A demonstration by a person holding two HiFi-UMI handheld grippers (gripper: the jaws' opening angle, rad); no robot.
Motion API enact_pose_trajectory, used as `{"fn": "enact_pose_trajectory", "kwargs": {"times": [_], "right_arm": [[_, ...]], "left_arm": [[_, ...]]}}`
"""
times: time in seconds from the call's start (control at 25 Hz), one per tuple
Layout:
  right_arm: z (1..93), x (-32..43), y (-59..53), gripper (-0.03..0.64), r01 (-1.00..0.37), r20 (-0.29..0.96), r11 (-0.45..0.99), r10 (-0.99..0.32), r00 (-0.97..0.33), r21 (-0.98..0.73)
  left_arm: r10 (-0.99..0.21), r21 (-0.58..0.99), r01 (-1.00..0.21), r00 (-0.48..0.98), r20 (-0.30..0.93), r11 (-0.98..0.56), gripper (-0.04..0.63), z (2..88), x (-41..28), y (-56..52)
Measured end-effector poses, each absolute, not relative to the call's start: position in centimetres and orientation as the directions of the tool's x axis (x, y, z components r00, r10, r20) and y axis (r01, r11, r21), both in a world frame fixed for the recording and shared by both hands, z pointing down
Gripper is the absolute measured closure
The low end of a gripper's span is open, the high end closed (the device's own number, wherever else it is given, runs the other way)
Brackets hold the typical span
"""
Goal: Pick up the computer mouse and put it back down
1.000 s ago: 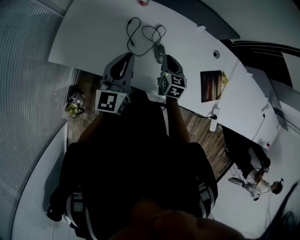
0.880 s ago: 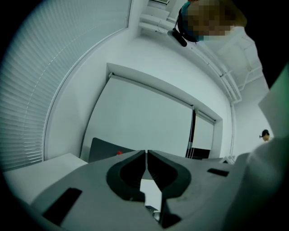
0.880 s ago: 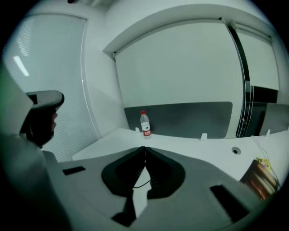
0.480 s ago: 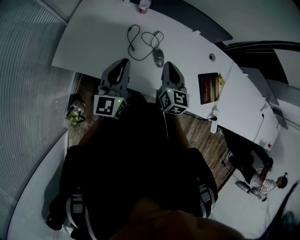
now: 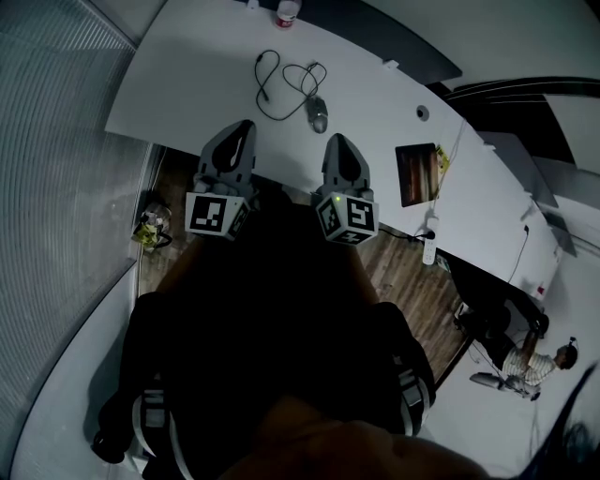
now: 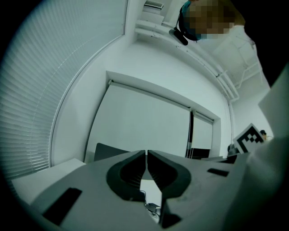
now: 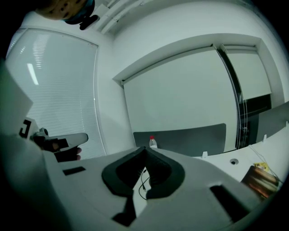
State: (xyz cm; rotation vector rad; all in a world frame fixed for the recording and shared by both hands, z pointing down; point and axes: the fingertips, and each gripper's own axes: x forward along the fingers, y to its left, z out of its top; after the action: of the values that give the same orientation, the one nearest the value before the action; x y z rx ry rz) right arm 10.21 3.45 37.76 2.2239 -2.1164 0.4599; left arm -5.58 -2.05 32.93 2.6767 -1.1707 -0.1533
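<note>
Item: small grey corded computer mouse [image 5: 320, 116], which lay flat on the white curved desk [image 5: 187, 89], its thin black cable [image 5: 281, 75] looped loosely beyond it. My right gripper [image 5: 338, 141], jaws clenched together on nothing, hung near the mouse on its near side, apart from it. My left gripper [image 5: 241, 127], likewise closed and empty, sat alongside. A red-capped bottle [image 5: 287, 11] stood at the desk's far edge.

No readable text, label or number — nothing legible.
</note>
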Motion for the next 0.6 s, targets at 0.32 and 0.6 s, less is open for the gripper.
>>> {"fn": "enact_pose_trajectory", "kwargs": {"times": [0.32,0.6], "right_arm": [[37.24,10.07,4.14,0.617,-0.987,0.224,-0.063,-0.974,0.028,-0.15],[36.88,10.18,4.38,0.617,-0.985,0.215,-0.062,-0.976,0.027,-0.159]], "left_arm": [[-0.727,0.24,-0.7,0.685,-0.038,-0.672,0.581,32.63,-5.53,-1.51],[-0.724,0.233,-0.704,0.69,0.0,-0.671,0.581,33.29,-5.16,-1.26]]}}
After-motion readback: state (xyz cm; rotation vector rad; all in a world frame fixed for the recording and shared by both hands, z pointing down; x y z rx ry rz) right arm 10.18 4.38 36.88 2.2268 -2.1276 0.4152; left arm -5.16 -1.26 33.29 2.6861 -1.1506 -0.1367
